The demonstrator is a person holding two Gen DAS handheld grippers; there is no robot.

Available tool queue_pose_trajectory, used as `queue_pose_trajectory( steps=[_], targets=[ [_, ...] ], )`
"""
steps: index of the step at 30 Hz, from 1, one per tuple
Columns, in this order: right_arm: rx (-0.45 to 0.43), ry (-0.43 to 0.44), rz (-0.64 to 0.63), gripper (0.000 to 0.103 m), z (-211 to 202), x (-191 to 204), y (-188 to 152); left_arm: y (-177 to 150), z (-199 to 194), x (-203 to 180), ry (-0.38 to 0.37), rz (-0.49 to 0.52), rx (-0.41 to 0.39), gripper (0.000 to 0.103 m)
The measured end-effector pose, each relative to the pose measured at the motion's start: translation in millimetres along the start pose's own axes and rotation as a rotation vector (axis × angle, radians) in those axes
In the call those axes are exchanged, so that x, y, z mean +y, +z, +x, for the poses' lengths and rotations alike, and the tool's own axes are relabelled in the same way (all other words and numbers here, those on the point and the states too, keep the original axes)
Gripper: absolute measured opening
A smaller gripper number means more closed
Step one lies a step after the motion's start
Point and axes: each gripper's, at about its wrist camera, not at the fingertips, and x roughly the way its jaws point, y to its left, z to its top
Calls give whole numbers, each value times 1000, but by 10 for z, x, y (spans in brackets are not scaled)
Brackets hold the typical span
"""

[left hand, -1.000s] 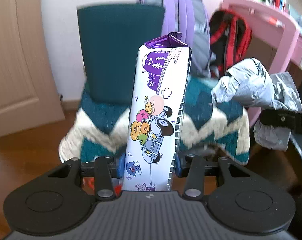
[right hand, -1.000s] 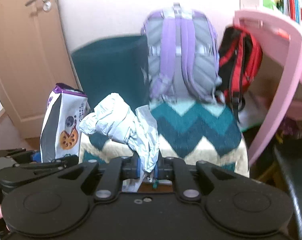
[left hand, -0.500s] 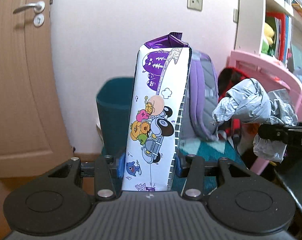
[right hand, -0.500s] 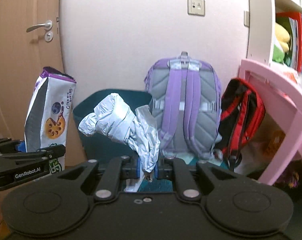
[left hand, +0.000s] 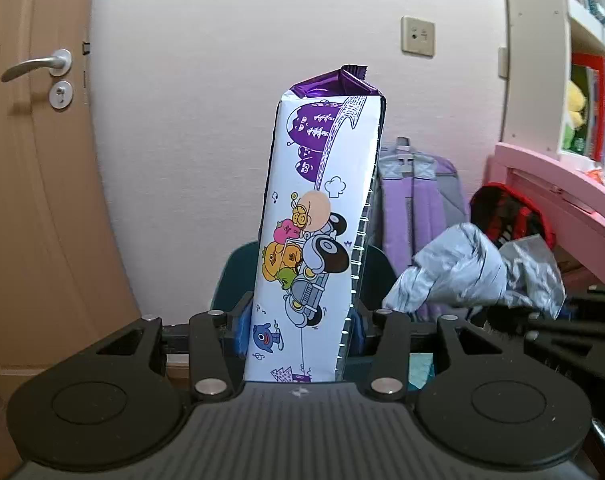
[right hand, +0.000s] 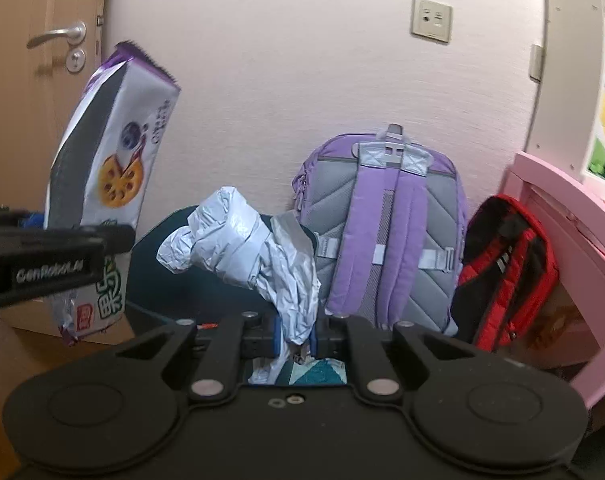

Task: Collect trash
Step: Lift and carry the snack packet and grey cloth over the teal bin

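Above the teal bin (right hand: 154,264), both tongs raised higher, snack packet (left hand: 314,240) and crumpled foil (right hand: 246,256) still clamped.

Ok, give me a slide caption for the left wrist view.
Left gripper jaws clamp an upright cartoon-printed snack packet before a dark teal bin, crumpled silver wrapper alongside.

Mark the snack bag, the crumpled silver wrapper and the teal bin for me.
snack bag (left hand: 314,240), left wrist view, middle of its printed front.
crumpled silver wrapper (right hand: 246,248), right wrist view, its bunched upper part.
teal bin (right hand: 162,276), right wrist view, dark wall left of the wrapper.
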Motion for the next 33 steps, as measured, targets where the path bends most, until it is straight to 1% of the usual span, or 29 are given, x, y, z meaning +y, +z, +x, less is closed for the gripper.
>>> queue_pose_trajectory(
  steps=[4, 9, 14, 17, 20, 22, 25, 27, 30, 32, 33],
  targets=[
    [20, -8, -35, 11, 323, 116, 87, 166, 338, 65, 12, -4, 24, 45],
    [65, -29, -97, 11, 724, 260, 82, 289, 720, 115, 24, -2, 39, 45],
    [105, -31, -142, 11, 1064, 305, 70, 287, 1139, 91, 37, 6, 85, 45],
    [123, -30, -180, 11, 1200, 333, 40, 209, 1361, 60, 21, 34, 116, 45],
    [140, -27, -210, 12, 1310, 353, 16, 132, 1570, 39, 25, 45, 156, 45],
    [149, -20, -222, 15, 1358, 365, 3, 84, 1667, 42, 27, 55, 174, 45],
    [159, -14, -238, 18, 1430, 364, -22, 32, 1804, 55, 31, 52, 204, 45],
    [162, -14, -250, 18, 1465, 364, -33, 7, 1856, 59, 36, 58, 217, 45],
    [161, 1, -265, 23, 1488, 362, -37, -17, 1934, 52, 36, 64, 237, 45],
    [156, 4, -276, 31, 1481, 374, -40, -40, 1967, 47, 38, 62, 251, 47],
    [149, 7, -281, 32, 1472, 384, -42, -46, 1978, 39, 40, 63, 255, 49]
  ],
)
